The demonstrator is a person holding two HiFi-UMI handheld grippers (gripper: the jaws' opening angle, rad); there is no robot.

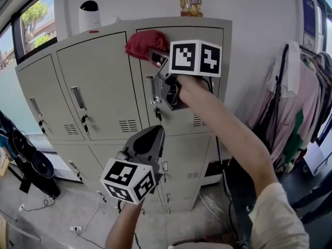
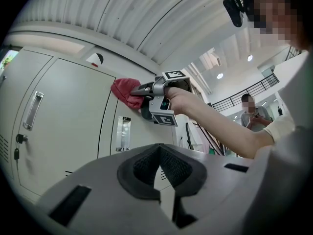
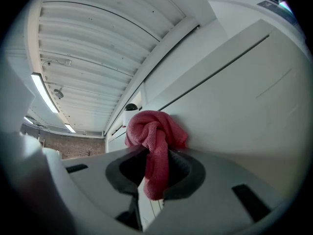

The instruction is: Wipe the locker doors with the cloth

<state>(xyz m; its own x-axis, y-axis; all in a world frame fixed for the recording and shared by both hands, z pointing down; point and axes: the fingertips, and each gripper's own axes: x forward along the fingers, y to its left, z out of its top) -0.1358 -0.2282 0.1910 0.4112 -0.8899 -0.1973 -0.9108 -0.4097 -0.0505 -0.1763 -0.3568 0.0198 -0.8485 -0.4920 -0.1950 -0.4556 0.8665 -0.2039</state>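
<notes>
Now | right gripper [image 3: 154,156] pinches bunched red cloth [image 3: 154,129] on smooth metal locker door [image 3: 234,111] | left gripper [image 2: 159,150] closed, empty

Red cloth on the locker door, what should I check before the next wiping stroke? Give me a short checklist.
1. Cloth clamped in the right gripper's jaws: ok.
2. Cloth pressed against the locker door near its top: ok.
3. Cloth spread flat for wiping: not ok, it is bunched in a knot.
4. Downward path clear: not ok, the door handle sits just below the cloth.
5. Left gripper shut, empty, off the doors: ok.
6. Dirt left on the door: cannot tell.
</notes>
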